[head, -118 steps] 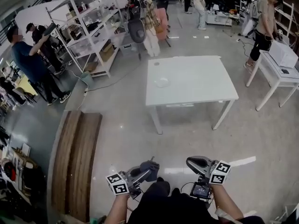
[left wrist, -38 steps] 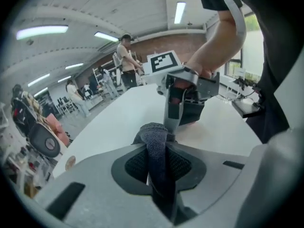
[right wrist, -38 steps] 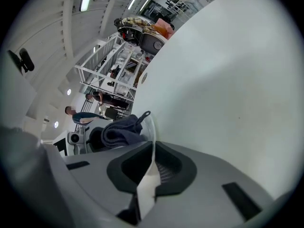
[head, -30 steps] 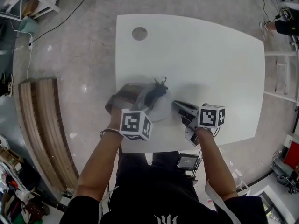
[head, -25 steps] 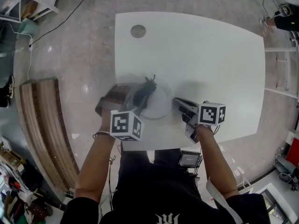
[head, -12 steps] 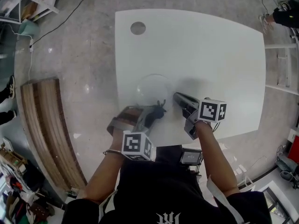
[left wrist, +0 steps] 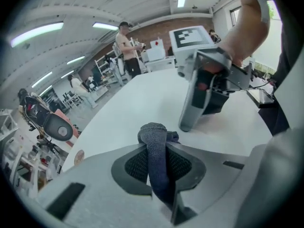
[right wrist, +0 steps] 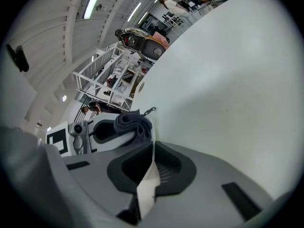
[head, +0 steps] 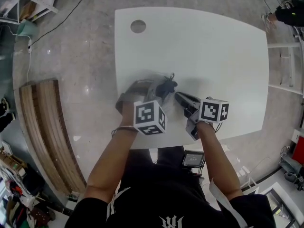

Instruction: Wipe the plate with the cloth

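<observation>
A pale, see-through plate (head: 151, 74) lies near the front of the white table (head: 213, 46), mostly hidden under my left gripper (head: 167, 85). That gripper is shut on a bunched dark grey cloth (left wrist: 156, 148), which sticks out past its jaws over the plate. My right gripper (head: 178, 97) sits just right of the plate, tip down. In the right gripper view a thin white edge (right wrist: 148, 174) is pinched between its jaws; it looks like the plate's rim. The cloth (right wrist: 133, 123) shows there beyond the jaws, to the left.
A round hole (head: 138, 26) sits in the table's far left corner. A wooden bench (head: 45, 137) stands on the floor to the left. A white shelf frame (head: 285, 70) stands to the right, with a person's feet (head: 284, 14) beyond it.
My left gripper has carried the cloth from the table's front edge back up and right over the plate, after earlier sweeps across it. The right gripper has stayed in place.
</observation>
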